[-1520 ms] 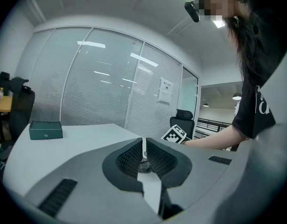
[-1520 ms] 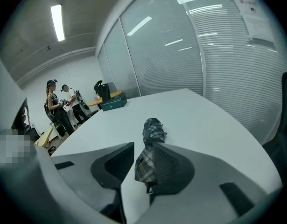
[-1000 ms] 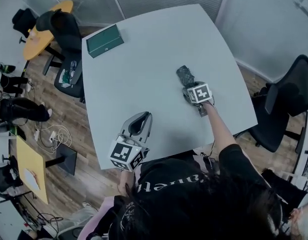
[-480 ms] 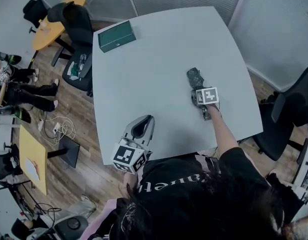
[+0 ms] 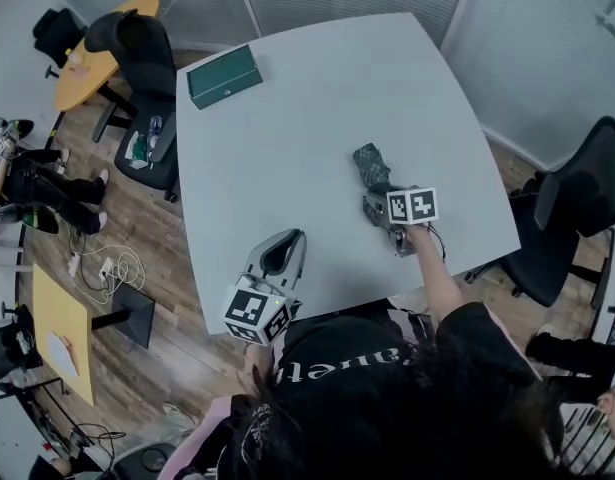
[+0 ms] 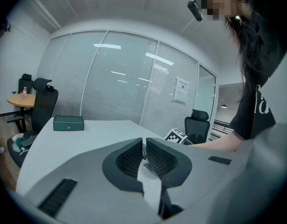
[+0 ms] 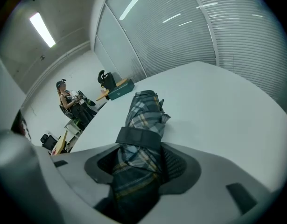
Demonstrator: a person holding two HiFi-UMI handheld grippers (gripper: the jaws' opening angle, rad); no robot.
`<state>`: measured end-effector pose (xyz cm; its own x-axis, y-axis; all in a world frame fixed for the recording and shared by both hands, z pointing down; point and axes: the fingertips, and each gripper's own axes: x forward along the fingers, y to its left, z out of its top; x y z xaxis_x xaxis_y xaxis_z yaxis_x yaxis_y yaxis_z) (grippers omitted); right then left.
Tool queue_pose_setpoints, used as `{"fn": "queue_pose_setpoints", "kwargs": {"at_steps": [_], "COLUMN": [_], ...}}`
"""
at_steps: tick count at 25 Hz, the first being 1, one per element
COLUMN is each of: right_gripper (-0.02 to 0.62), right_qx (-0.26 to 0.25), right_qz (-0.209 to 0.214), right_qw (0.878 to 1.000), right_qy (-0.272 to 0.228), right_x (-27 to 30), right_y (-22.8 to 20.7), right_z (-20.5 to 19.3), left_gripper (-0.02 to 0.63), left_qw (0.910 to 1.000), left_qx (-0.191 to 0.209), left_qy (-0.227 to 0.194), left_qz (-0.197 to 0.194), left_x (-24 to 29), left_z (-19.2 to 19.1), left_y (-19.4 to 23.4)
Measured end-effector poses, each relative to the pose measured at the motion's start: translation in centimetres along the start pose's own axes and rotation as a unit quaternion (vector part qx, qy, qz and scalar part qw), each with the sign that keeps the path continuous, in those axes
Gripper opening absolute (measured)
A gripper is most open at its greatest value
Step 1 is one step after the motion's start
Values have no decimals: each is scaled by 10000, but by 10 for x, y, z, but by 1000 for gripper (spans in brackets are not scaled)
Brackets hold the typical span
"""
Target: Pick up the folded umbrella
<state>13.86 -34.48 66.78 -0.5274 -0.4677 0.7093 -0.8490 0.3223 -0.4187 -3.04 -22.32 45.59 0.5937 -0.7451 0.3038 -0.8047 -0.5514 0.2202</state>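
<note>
1. Nearest the person, at about 7 o'clock on the table [image 5: 307, 88], the left gripper [image 6: 143, 141] is held low. Its ribbed jaws are drawn together to a thin slit, and nothing is held in it.
2. Further out, at about 4 o'clock, the folded umbrella [image 7: 144, 107] is seen between the jaws of the right gripper [image 7: 140, 148], which have just been closing. Both pads [image 7: 177, 161] are pressed against the cloth just behind the strap [image 7: 139, 137]. The far end points toward 11 o'clock, and whether it is clear of the table cannot be told.
3. Grasp-and-lift is judged to be the step in hand. The squeeze is best firmed before any rise, since loose cloth can slide over its core. The lift should be kept straight and slow, and the far tip watched so that it is not dragged.
4. The umbrella is a stubby roll of soft plaid cloth, dark with pale and yellowish lines. It is bunched into folds and bound by a smooth dark band. The pads are dark and finely ribbed, which should help the hold.
5. Farthest, at about 11 o'clock, a green box [image 5: 224, 76], flat and oblong, lies well apart on the smooth, pale table.
</note>
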Motion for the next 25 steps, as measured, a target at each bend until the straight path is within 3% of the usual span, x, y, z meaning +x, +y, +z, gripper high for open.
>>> {"fn": "queue_pose_setpoints", "kwargs": {"at_steps": [7,13,25], "right_gripper": [232,232,232], "right_qx": [250,515,782], "right_qz": [436,561,390], "right_qw": [9964,9895,9802], "right_qy": [-680,-1231,-1778], "right_x": [-49,-93,-145], "right_y": [59,104,170], "right_z": [7,5,-41], "left_gripper": [32,32,32], "left_qw": [9997,9990,9962], "left_qx": [35,71,226], "left_qy": [-51,-50,82], "left_qz": [-248,-430,-840], "left_x": [-19,-43,-93], "left_z": [-4,-9,-28], "left_y": [0,4,9]}}
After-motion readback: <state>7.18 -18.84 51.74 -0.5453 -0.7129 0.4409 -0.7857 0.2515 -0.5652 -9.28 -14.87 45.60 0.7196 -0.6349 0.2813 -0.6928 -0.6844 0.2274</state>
